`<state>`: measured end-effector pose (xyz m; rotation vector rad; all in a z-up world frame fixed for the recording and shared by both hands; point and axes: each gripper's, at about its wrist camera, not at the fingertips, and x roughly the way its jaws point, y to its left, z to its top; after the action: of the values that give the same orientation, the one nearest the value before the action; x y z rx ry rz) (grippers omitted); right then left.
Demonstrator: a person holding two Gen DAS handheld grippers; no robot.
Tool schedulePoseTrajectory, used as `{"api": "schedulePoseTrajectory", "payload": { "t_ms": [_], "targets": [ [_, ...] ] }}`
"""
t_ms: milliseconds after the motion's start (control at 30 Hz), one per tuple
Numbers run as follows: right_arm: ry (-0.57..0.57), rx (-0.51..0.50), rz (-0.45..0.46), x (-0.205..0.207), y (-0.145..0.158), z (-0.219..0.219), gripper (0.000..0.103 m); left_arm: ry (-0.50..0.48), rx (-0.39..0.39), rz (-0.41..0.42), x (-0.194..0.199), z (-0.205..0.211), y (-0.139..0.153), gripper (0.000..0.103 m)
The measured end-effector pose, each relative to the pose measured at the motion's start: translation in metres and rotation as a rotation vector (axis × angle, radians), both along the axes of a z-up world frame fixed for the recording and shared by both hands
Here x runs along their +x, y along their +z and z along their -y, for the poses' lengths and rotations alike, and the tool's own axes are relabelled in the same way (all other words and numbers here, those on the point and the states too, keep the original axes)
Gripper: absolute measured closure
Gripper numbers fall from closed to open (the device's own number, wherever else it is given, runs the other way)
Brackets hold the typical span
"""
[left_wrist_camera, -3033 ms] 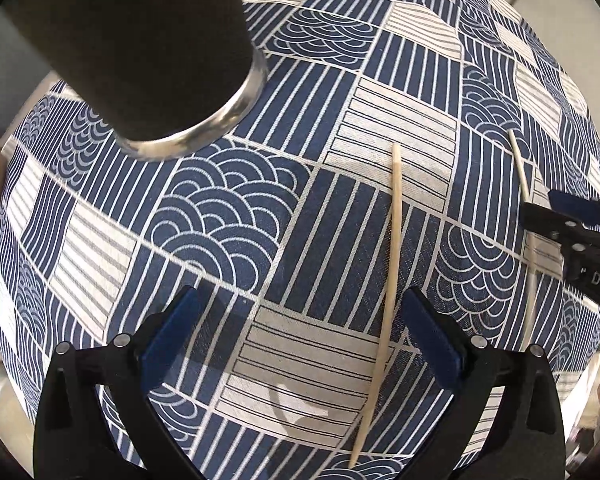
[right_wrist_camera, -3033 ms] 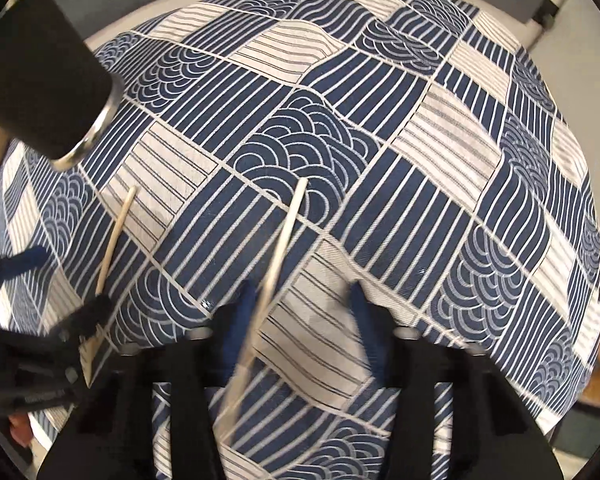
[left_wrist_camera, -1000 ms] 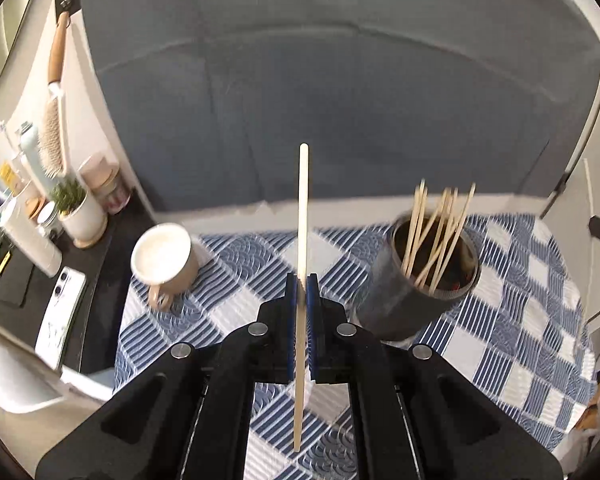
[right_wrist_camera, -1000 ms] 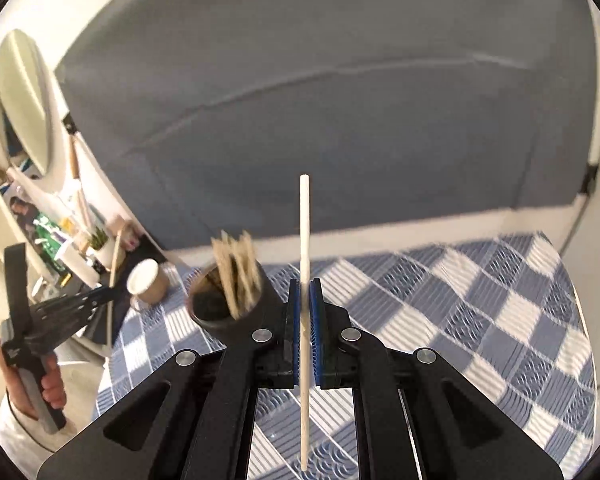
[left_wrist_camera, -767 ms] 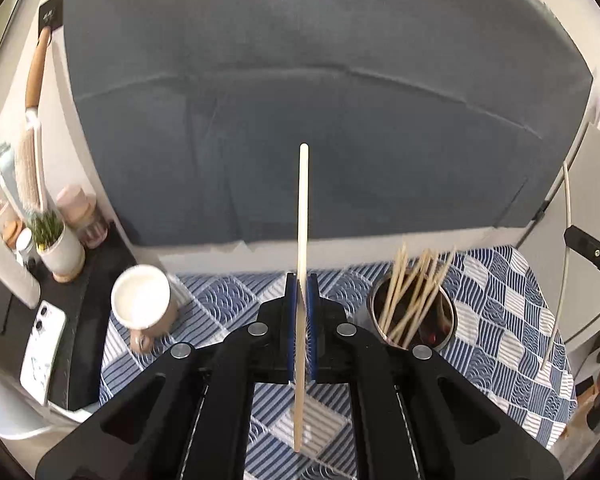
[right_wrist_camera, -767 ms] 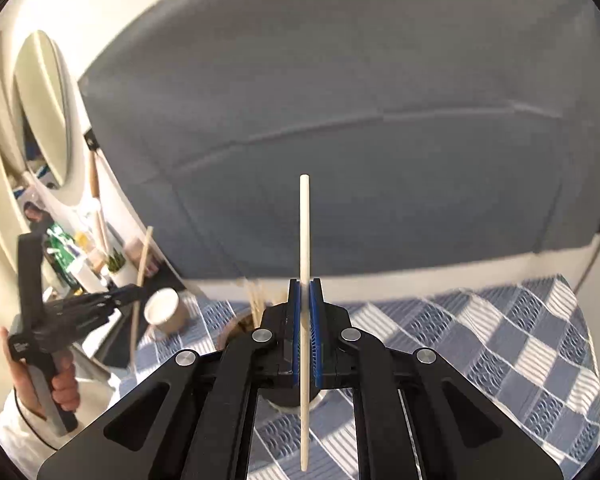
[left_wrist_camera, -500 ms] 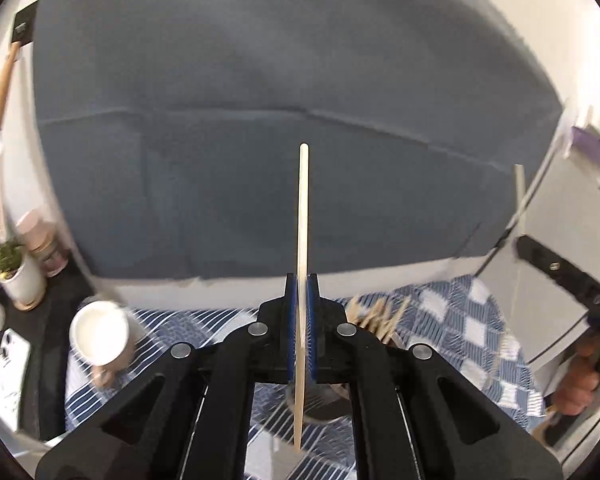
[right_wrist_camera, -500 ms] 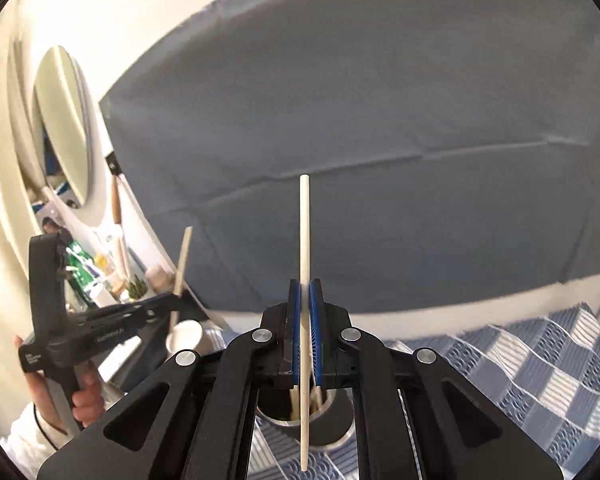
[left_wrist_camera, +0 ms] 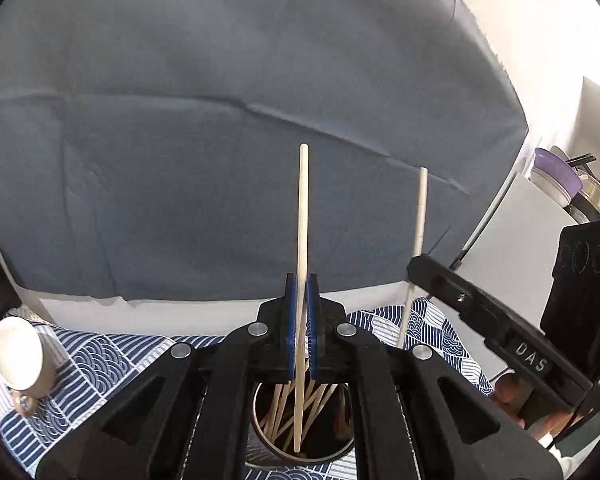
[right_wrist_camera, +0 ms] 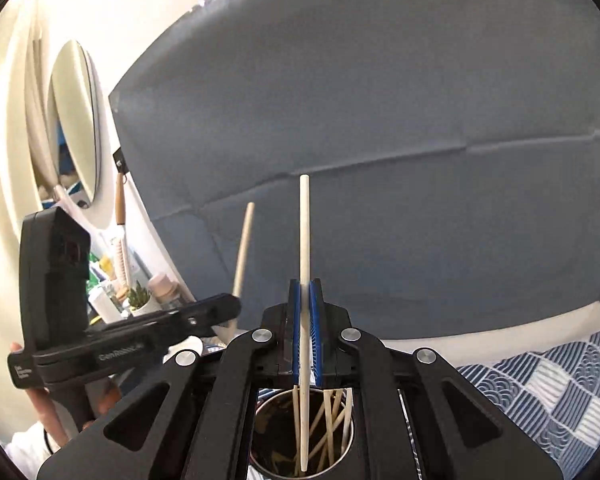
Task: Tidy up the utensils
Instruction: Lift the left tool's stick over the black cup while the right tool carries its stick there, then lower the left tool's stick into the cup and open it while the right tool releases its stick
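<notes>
My left gripper (left_wrist_camera: 301,292) is shut on a pale wooden chopstick (left_wrist_camera: 302,216) held upright, its lower end inside the mouth of a dark metal holder (left_wrist_camera: 340,454) with several chopsticks in it. My right gripper (right_wrist_camera: 305,300) is shut on another chopstick (right_wrist_camera: 304,232), also upright, its lower end down in the same holder (right_wrist_camera: 346,446). The right gripper with its stick (left_wrist_camera: 419,216) shows at the right of the left wrist view. The left gripper with its stick (right_wrist_camera: 242,248) shows at the left of the right wrist view.
A blue and white patterned cloth (left_wrist_camera: 100,360) covers the table (right_wrist_camera: 548,384). A cream mug (left_wrist_camera: 18,356) stands at the far left. A grey backdrop (left_wrist_camera: 220,120) hangs behind. A shelf with a small plant (right_wrist_camera: 140,296), bottles and a mirror (right_wrist_camera: 76,120) is on the left.
Both grippers picked a chopstick off the cloth, lifted it upright and moved over the holder. In the last half second the lower ends came down into its mouth.
</notes>
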<state>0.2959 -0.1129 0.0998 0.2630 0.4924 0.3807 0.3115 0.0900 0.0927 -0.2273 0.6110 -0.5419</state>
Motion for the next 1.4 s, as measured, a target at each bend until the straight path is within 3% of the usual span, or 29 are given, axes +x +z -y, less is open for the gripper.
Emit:
{"api": "schedulePoseTrajectory", "payload": {
  "t_ms": [167,567,900,1200,1300,1333,1400],
  "targets": [
    [0.006,0.041,-0.02,0.008,-0.024,0.003,0.098,-0.017,-0.009,0.001,0.004,0.009,-0.022,0.098],
    [0.047,0.006,-0.089,0.0,-0.07,-0.004,0.098,-0.043,0.014,-0.018,-0.01,0.023,-0.059,0.098],
    [0.063,-0.034,-0.137,-0.011,-0.079,-0.007,0.098,-0.022,0.074,-0.031,-0.025,0.024,-0.067,0.098],
    [0.068,-0.096,-0.168,-0.024,-0.083,-0.017,0.094,-0.004,0.082,-0.038,-0.039,0.012,-0.066,0.097],
    [0.057,-0.114,-0.181,-0.026,-0.079,-0.018,0.094,0.009,0.095,-0.037,-0.045,0.007,-0.062,0.083],
    [0.048,-0.126,-0.181,-0.028,-0.076,-0.018,0.089,0.012,0.095,-0.033,-0.049,0.005,-0.059,0.075],
    [0.038,-0.134,-0.179,-0.033,-0.07,-0.016,0.064,0.022,0.086,-0.03,-0.057,-0.001,-0.054,0.063]
  ]
}}
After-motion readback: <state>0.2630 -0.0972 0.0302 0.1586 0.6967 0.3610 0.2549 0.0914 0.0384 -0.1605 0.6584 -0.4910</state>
